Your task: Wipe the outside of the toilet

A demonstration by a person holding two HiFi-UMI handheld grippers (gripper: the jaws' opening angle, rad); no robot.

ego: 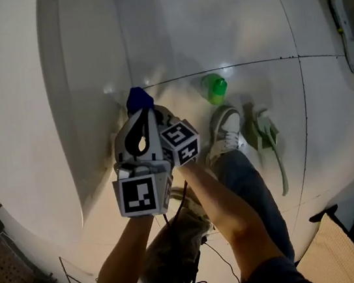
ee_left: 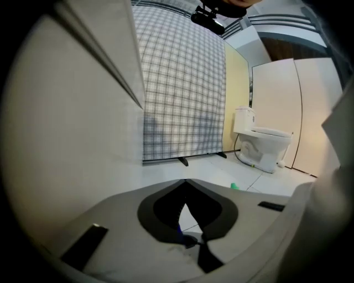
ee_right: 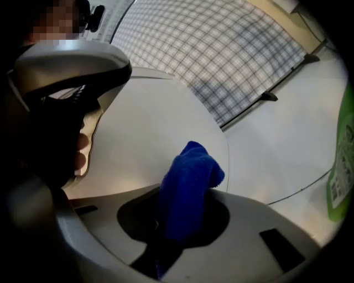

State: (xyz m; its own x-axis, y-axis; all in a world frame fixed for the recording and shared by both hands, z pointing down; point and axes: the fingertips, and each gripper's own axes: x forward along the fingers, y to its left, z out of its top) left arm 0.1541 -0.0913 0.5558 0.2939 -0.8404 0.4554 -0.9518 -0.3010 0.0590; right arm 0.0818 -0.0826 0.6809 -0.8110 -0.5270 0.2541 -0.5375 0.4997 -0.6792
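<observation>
The toilet fills the left of the head view as a big curved white body. Both grippers hang close together beside it. My right gripper is shut on a blue cloth, which sticks up out of its jaws near the toilet's white side. My left gripper sits right beside it, jaws shut with nothing held, and the toilet wall stands close on its left. In the right gripper view the left gripper shows at upper left.
A green bottle stands on the white tiled floor just right of the grippers, also at the right gripper view's edge. The person's shoe and a green object lie nearby. A plaid screen and a second toilet stand farther off.
</observation>
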